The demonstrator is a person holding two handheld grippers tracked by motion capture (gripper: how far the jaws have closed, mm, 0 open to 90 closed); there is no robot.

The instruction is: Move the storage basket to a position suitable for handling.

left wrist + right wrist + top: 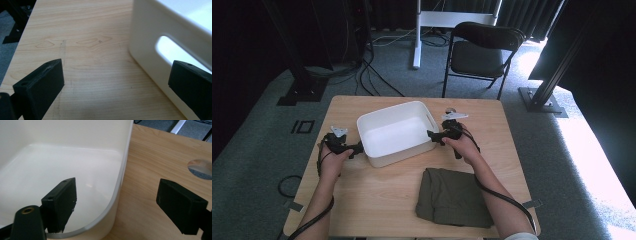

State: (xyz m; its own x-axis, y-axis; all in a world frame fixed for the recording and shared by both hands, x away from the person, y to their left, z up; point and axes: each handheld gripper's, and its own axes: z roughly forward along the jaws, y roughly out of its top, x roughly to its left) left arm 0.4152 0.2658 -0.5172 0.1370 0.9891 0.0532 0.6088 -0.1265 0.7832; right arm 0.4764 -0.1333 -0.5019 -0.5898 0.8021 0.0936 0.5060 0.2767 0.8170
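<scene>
Your left gripper [358, 148], jaws spread, sits at the white bin's [384, 157] left end; your right gripper [432, 135], also spread, straddles its right rim.

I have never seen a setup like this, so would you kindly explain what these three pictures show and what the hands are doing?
A person sits at a wooden table, with a two-jaw tool in each hand. The high view looks down from above. The other two pictures come from cameras riding on the tools, looking along their black jaws. The left hand-held gripper and right hand-held gripper sit at opposite ends of a white bin, both open. The right one straddles the bin's rim. A folded olive cloth lies nearer the person. Nothing is gripped.
</scene>
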